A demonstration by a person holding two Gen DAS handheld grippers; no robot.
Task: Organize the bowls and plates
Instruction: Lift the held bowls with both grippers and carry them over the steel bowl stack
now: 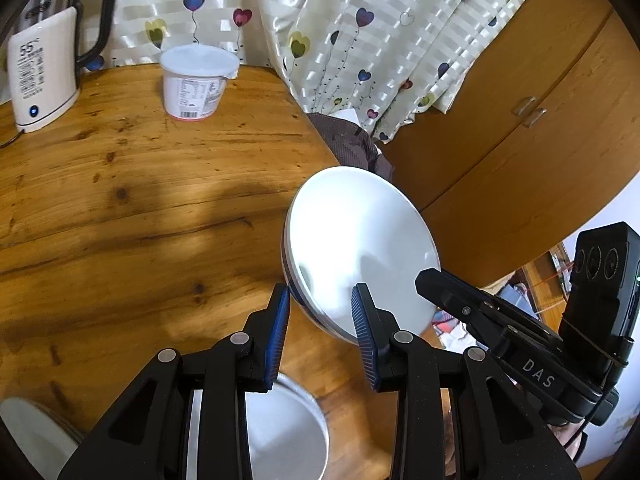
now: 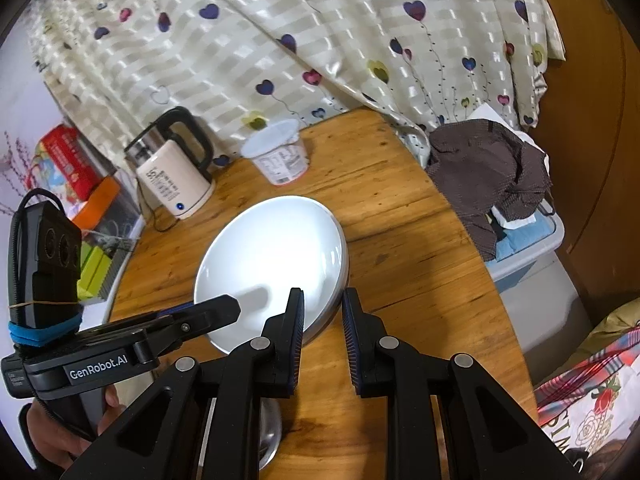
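Above the wooden table (image 2: 400, 216), both grippers (image 1: 320, 312) (image 2: 322, 316) are clamped on opposite edges of the white plates (image 2: 272, 264), tilted.

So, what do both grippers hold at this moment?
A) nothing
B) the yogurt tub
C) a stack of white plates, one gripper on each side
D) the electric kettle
C: the left gripper and right gripper clamp opposite rims of the white plates, raised and tilted above the table.

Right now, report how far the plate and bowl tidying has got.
Done: no finished stack in view. In hand: the white plate, tilted above the table, its rim pinched by the left gripper and the right gripper. Left: place it; a metal bowl and another white dish lie loose below.
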